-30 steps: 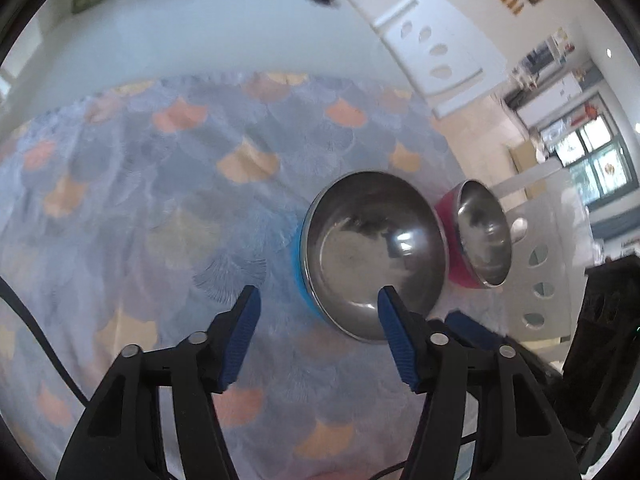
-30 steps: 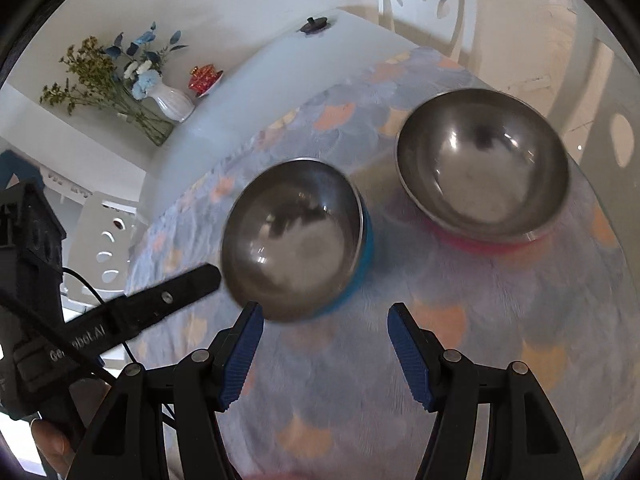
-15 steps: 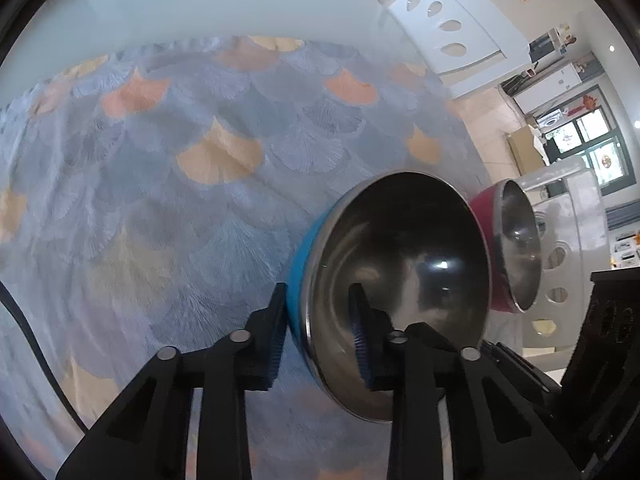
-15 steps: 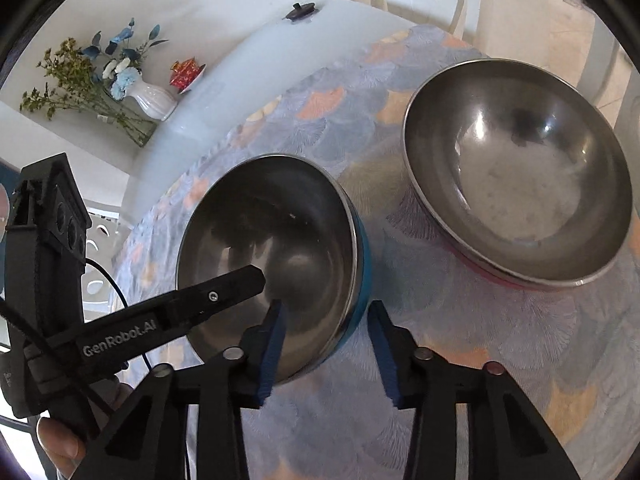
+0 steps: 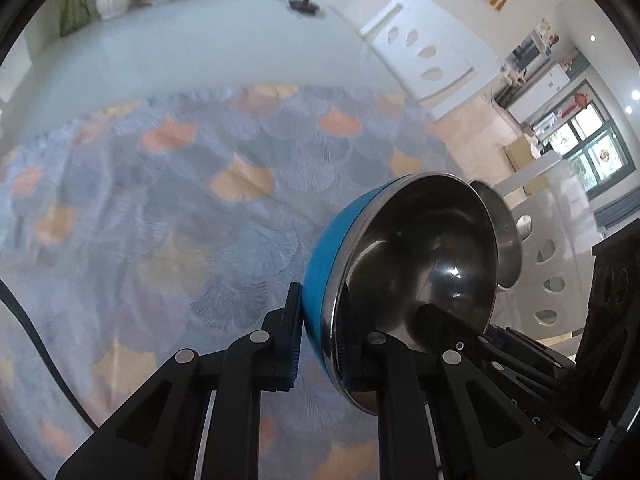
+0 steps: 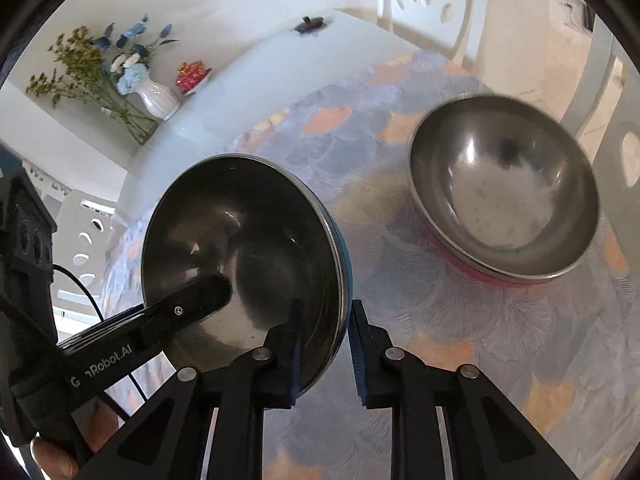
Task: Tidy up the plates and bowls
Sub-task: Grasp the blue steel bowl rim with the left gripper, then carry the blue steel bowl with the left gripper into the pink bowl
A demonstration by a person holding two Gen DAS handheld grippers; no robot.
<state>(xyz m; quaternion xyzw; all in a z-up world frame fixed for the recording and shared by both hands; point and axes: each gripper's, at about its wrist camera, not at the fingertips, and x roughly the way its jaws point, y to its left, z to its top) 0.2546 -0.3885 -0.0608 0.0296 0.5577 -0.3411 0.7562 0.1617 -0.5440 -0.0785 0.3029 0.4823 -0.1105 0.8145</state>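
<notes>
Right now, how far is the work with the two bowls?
Done: nothing is stacked yet. The red bowl sits alone on the patterned tablecloth. In hand: both the left hand-held gripper and the right hand-held gripper pinch the rim of the blue bowl, which is tilted. Left: probably to carry the blue bowl over and nest it with the red one.
</notes>
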